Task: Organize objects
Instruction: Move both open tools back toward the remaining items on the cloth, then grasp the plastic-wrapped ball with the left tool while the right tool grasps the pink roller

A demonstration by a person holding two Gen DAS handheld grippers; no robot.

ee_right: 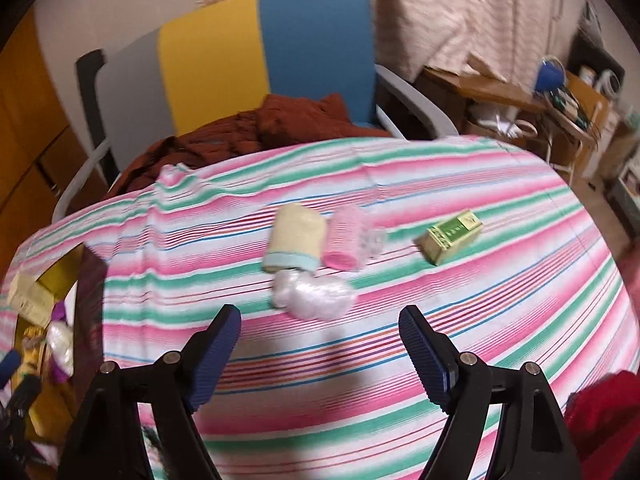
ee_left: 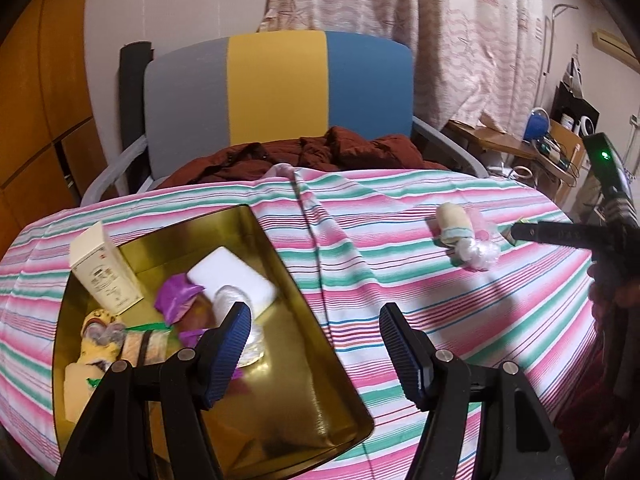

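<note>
Cream roll (ee_right: pixel 295 240), pink roll (ee_right: pixel 345 242), green box (ee_right: pixel 449 239) loose beside gold tin (ee_left: pixel 320 320).

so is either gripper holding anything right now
No. The left gripper is open above the gold tin, and the right gripper is open over the striped cloth; nothing sits between either pair of fingers.

No text is showing clearly enough to read. A cream carton (ee_left: pixel 105 270), leaning in the gold tin (ee_left: pixel 304 292) ahead and left of the left tongs (ee_left: pixel 316 354), is carrying blurred dark print and a small red mark. A green box (ee_right: pixel 449 237), ahead and right of the right tongs (ee_right: pixel 320 354), is bearing illegible gold lettering.
</note>
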